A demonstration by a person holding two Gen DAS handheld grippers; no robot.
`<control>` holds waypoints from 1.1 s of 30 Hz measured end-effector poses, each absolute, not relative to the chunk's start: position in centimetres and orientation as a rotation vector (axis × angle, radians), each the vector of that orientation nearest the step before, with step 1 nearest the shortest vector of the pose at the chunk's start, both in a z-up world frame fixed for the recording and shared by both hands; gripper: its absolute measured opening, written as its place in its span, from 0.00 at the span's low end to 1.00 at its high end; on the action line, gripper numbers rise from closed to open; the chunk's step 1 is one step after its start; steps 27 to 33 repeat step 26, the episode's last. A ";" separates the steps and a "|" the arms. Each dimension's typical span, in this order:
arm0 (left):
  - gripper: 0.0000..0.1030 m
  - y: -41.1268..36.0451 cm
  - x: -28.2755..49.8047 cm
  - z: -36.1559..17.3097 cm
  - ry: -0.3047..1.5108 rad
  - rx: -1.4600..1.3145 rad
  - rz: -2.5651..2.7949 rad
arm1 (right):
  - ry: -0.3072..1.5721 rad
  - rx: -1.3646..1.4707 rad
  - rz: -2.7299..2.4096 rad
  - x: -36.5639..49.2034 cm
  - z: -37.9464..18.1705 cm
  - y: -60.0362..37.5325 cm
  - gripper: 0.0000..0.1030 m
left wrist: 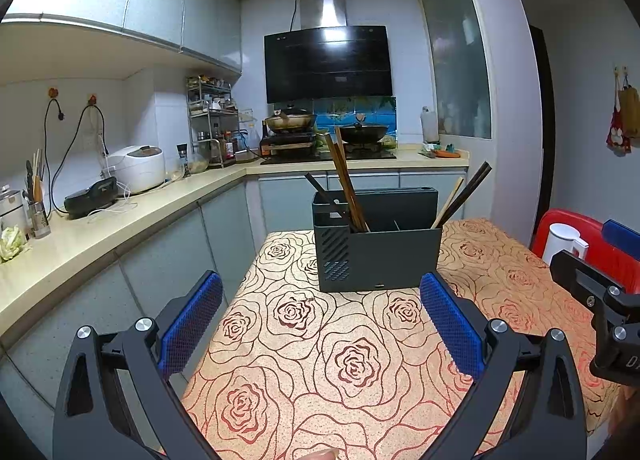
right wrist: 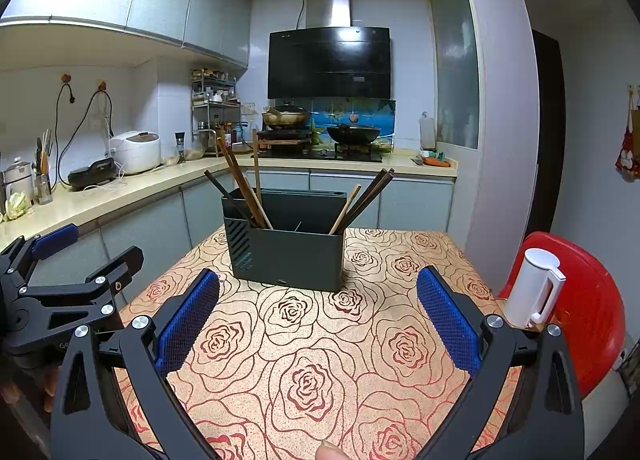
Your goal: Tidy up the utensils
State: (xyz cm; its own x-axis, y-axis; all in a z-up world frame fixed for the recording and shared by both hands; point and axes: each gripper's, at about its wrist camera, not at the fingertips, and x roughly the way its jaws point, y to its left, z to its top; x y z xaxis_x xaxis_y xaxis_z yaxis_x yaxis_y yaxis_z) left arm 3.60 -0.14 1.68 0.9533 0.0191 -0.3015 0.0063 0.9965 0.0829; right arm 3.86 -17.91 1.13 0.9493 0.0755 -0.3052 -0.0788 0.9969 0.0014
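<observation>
A dark grey utensil holder (left wrist: 384, 256) stands on the rose-patterned table (left wrist: 340, 360). Brown chopsticks (left wrist: 345, 184) lean in its left compartment, and darker ones (left wrist: 466, 194) with a light wooden one lean in its right compartment. The holder also shows in the right wrist view (right wrist: 292, 256) with both chopstick groups (right wrist: 242, 186) (right wrist: 366, 198). My left gripper (left wrist: 320, 324) is open and empty, short of the holder. My right gripper (right wrist: 318, 320) is open and empty, also short of it.
A white kettle (right wrist: 534, 292) sits on a red stool (right wrist: 588, 312) right of the table. The kitchen counter (left wrist: 100, 232) with a rice cooker (left wrist: 138, 168) runs along the left. The stove with woks (left wrist: 364, 134) is behind the table.
</observation>
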 end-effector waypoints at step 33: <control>0.93 0.3 3.9 1.6 0.312 0.064 0.004 | 0.314 -0.009 0.082 4.1 1.2 -17.6 0.93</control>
